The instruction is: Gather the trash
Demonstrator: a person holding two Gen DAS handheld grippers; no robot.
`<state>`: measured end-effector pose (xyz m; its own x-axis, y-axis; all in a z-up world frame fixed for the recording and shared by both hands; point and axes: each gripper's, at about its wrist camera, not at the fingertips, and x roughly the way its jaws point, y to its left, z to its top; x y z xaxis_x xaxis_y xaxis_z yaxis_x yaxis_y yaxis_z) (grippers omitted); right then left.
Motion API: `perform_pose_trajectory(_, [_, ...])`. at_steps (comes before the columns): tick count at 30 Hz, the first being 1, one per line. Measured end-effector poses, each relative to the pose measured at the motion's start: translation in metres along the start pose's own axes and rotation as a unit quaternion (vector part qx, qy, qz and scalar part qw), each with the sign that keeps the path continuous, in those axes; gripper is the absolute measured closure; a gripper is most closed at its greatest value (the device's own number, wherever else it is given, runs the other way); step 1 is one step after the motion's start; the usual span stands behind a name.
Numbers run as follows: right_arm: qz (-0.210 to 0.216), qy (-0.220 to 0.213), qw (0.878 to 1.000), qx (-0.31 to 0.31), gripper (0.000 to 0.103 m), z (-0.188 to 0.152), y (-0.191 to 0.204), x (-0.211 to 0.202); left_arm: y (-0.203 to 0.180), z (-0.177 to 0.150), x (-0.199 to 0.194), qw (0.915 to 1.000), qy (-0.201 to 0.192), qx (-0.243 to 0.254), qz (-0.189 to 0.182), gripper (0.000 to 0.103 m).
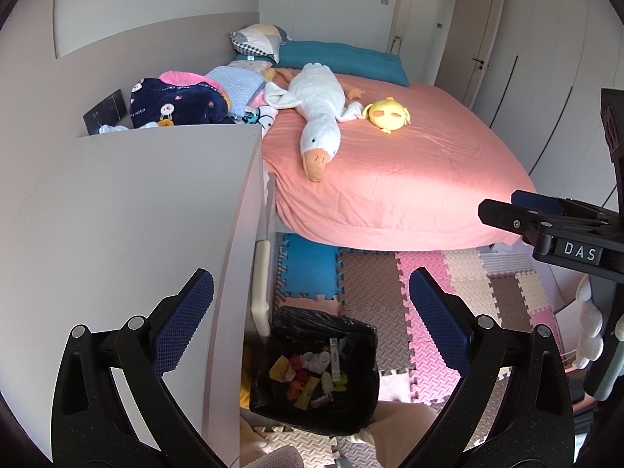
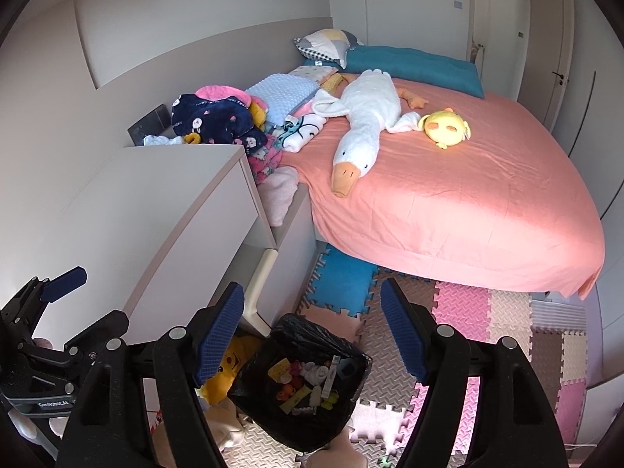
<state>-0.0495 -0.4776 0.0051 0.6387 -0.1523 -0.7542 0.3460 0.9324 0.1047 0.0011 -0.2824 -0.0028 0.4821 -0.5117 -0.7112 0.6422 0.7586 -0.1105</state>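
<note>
Left wrist view: left gripper (image 1: 310,304) hovering with blue-padded jaws spread wide, holding nothing, above black-bagged square trash bin (image 1: 316,370) sitting on pastel foam puzzle-mat floor (image 1: 374,284) beside grey cabinet (image 1: 128,214), filled with small colourful scraps. Right wrist view: right gripper (image 2: 312,321) hanging over that bin (image 2: 302,386), jaws apart and empty; pink-sheeted bed (image 2: 448,187) carrying white plush goose (image 2: 362,124) beyond.

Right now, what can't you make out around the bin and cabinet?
- Trash bin: the small items inside are too small to identify in both views.
- Cabinet back corner: small white items, edge-on in both views.
- Yellow plush: hidden behind the right gripper's finger.
</note>
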Motion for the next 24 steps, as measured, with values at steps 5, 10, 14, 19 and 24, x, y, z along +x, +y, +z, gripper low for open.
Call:
perform_pose_trajectory(5, [-0.001,0.0,1.0,-0.001,0.03,0.0001,-0.0005,0.0003,0.0009,0.0,0.0002,1.0,0.0,-0.003,0.003,0.006])
perform_pose_trajectory(10, [-0.003,0.0,1.0,-0.003,0.03,-0.0005,-0.0002,0.0011,0.0018,-0.0002,0.0007,1.0,0.003,-0.003,-0.001,0.006])
perform_pose_trajectory(14, [-0.004,0.001,1.0,-0.004,0.03,-0.0013,0.0002,0.0023,0.0003,-0.0015,0.0016,1.0,0.003,0.0,0.001,0.006])
perform_pose_trajectory(19, [-0.004,-0.001,1.0,-0.003,0.03,-0.002,-0.0003,0.0025,-0.0003,-0.0018,0.0019,1.0,0.003,-0.003,0.009,0.006])
perform_pose_trajectory(24, [-0.005,-0.002,1.0,-0.002,0.03,-0.0035,-0.0009,0.0033,0.0008,-0.0018,0.0014,0.9998,0.0,-0.003,0.018,0.006])
